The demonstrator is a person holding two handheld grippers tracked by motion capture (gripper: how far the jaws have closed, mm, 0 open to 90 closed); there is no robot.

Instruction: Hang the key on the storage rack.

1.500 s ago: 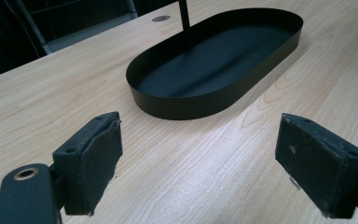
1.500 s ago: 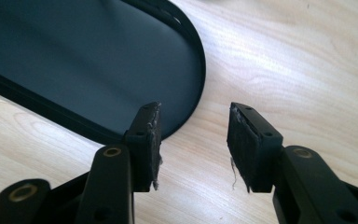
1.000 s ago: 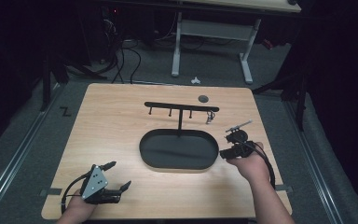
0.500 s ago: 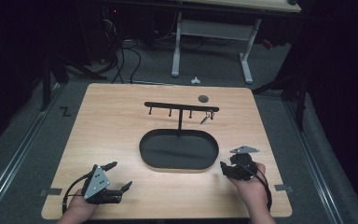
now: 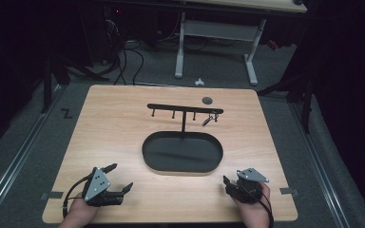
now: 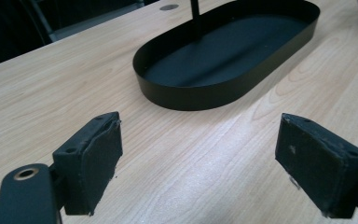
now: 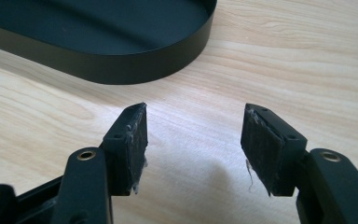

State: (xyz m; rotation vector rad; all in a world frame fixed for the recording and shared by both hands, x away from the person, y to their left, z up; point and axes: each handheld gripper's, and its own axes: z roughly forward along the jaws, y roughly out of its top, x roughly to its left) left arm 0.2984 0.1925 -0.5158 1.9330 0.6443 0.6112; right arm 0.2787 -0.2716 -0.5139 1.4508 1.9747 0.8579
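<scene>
A black oval tray (image 5: 183,172) sits in the middle of the wooden table (image 5: 119,133), and a T-shaped black stand (image 5: 185,109) rises from its far side. A small metal item (image 5: 210,118) hangs from a hook near the bar's right end. My left gripper (image 5: 121,176) rests near the front left edge, open, its pads (image 6: 98,158) wide apart over bare wood, facing the tray (image 6: 191,95). My right gripper (image 5: 230,183) is low at the front right, just short of the tray's wall (image 7: 121,70). Its jaws have just been opening, with nothing between them (image 7: 193,140).
A small dark disc (image 5: 207,100) lies on the table behind the stand. Beyond the far edge are white desk legs (image 5: 179,47) and cables (image 5: 123,57) on the floor. The table's near edge runs just below both hands.
My right hand has come back from beside the tray's right end toward the near edge and sunk lower. The left gripper has stayed put.
</scene>
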